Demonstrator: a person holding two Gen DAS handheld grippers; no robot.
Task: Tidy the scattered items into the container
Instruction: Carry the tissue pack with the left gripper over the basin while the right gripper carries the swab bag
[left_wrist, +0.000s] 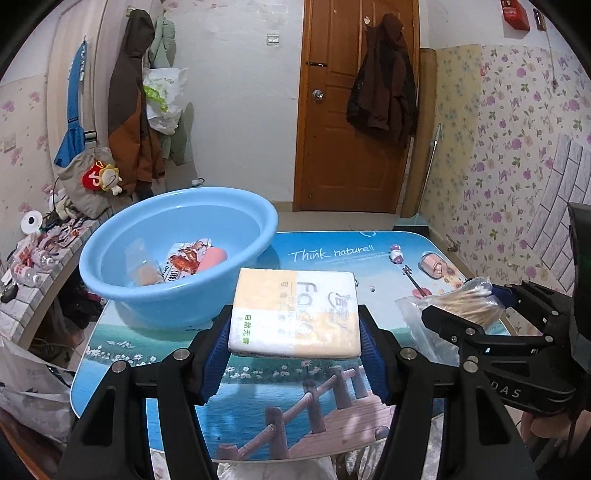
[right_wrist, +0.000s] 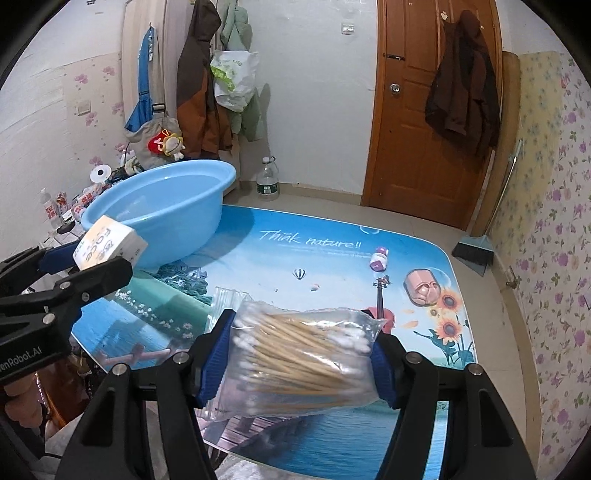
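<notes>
My left gripper (left_wrist: 295, 347) is shut on a tissue pack (left_wrist: 295, 314), yellow and white, held above the table just right of the blue basin (left_wrist: 177, 240). The basin holds a snack packet (left_wrist: 184, 262) and an orange item (left_wrist: 214, 256). My right gripper (right_wrist: 301, 354) is shut on a clear bag of cotton swabs (right_wrist: 299, 350), held over the table's near edge. The left wrist view shows this swab bag (left_wrist: 469, 299) at right. In the right wrist view the tissue pack (right_wrist: 107, 243) sits in front of the basin (right_wrist: 162, 210).
The table (right_wrist: 332, 258) has a printed landscape top. A small purple-white bottle (right_wrist: 378, 260) lies at its far side. A cluttered counter (left_wrist: 33, 254) stands left. A water bottle (right_wrist: 267, 181) and a broom (right_wrist: 476, 251) are on the floor.
</notes>
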